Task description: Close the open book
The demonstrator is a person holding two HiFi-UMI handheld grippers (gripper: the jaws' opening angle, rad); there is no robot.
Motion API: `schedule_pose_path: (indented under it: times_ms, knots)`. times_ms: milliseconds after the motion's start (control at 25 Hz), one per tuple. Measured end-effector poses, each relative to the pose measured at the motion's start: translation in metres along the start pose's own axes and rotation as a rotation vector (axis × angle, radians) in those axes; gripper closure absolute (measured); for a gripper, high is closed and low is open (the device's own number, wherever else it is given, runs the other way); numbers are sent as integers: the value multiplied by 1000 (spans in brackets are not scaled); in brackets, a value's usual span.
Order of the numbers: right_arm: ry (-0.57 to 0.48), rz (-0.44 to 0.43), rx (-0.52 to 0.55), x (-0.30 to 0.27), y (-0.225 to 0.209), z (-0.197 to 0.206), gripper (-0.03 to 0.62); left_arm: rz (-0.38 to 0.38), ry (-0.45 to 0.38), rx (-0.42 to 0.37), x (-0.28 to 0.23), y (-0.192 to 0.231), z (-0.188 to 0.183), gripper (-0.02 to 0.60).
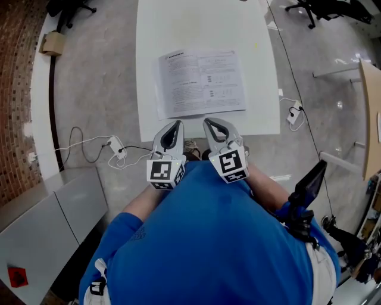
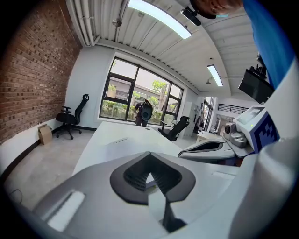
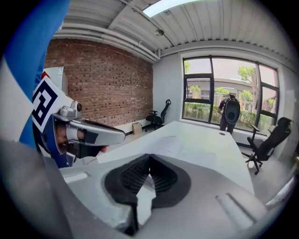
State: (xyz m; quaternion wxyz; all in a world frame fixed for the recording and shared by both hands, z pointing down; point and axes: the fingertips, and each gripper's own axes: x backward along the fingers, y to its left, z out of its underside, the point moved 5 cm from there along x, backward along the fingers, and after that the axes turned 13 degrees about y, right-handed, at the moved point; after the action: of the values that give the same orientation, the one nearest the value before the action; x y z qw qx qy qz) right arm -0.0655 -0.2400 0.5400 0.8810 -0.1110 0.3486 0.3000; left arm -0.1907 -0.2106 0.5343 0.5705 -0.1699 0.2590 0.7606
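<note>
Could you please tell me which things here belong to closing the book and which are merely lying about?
For the job: open book on the table; left gripper; right gripper, both shut and empty.
Lying about: cardboard box; power strip on the floor; office chair.

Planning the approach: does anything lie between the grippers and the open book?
Nothing visible does. Only bare white table lies between the open book and the left gripper and right gripper, both shut and empty.

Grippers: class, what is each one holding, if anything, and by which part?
Nothing. The left gripper and right gripper are both shut and empty, short of the book.
</note>
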Motion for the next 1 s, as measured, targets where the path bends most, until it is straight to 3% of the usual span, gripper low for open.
schedule_pose_path:
  times_ms: [320, 360, 440, 560, 800, 1000]
  knots:
    - [110, 94, 205, -50, 10, 9, 588, -10, 68, -7, -21, 30, 20, 575]
    - [116, 105, 249, -55, 13, 9, 575, -14, 76, -1, -23, 34, 22, 575]
    - [137, 116, 355, -66, 20, 10, 472, -23, 95, 17, -24, 41, 29, 575]
    - [175, 135, 516, -82, 33, 12, 399, -41, 116, 41, -25, 50, 39, 575]
    - [240, 201, 785, -113, 48, 26, 364, -84, 136, 96, -19, 65, 57, 575]
    - [278, 239, 920, -132, 50, 38, 356, -122, 140, 139, -10, 75, 69, 575]
